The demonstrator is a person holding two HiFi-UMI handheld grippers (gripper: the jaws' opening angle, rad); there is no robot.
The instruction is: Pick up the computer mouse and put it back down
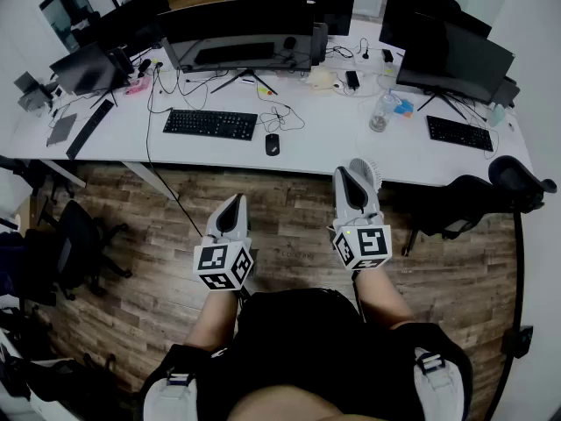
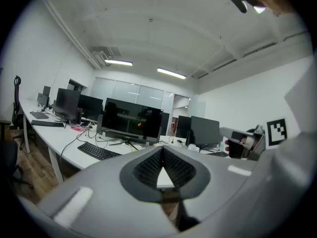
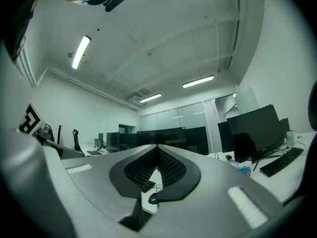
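Two grippers are out in front of the person, both over the wooden floor and short of the desk. The left gripper (image 1: 230, 202) is clenched, tips meeting, with nothing between them. The right gripper (image 1: 348, 175) is the same, pinched closed on nothing, and it sits a touch nearer the desk edge. Neither claw is carrying anything.

Beyond them is the white desk (image 1: 333, 143), and there's the computer mouse (image 1: 273, 144). It's black and lies flat on the desktop just right of the black keyboard (image 1: 210, 124), its cable trailing back toward the screens. In the right gripper view it shows low beyond the closed tips, well apart from them.

My read is that the job looks to be at its very start. The reach, the opening of the jaws, the grasp, the lift and the set-down all seem left to do. Farther back, the wide monitor (image 1: 238, 33) stands behind it all.
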